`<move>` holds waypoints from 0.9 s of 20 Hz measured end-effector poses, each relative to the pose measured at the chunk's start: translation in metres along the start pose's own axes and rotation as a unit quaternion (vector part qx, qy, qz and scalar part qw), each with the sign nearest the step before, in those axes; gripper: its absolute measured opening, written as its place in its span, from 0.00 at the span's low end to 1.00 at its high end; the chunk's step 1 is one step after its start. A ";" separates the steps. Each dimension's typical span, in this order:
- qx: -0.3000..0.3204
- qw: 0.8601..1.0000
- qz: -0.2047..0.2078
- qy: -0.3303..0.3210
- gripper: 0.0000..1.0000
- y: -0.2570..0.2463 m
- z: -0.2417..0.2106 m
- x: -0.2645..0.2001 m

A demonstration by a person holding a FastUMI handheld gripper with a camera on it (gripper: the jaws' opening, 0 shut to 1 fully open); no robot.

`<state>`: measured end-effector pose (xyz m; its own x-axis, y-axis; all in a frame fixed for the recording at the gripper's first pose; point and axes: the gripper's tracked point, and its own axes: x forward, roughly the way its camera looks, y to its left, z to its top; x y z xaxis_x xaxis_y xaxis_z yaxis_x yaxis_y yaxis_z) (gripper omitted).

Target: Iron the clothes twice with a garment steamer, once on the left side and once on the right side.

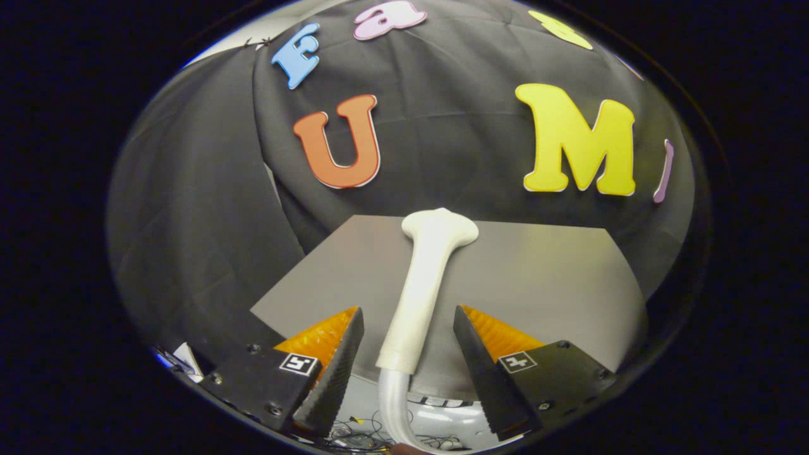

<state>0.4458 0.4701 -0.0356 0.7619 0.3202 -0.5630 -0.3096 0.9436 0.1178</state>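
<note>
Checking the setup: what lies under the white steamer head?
A grey flat board lies beneath the white steamer head, which runs between the open gripper fingers. The strip of board directly under it is covered.

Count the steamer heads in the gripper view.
1. The white garment steamer head lies on the grey table, handle between the open gripper fingers and nozzle end beyond them, near the booth wall. Its hose runs off below the fingers.
</note>
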 end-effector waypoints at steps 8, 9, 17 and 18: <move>0.016 0.996 -0.083 0.032 0.69 -0.016 -0.009 0.037; 0.018 0.996 -0.086 0.031 0.67 -0.016 -0.009 0.039; 0.013 0.994 -0.108 0.009 0.42 -0.011 -0.005 0.050; 0.016 0.994 -0.107 0.009 0.39 -0.011 -0.004 0.048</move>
<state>0.4834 0.4749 -0.0674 0.7977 0.1111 -0.5928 -0.1233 0.9922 0.0201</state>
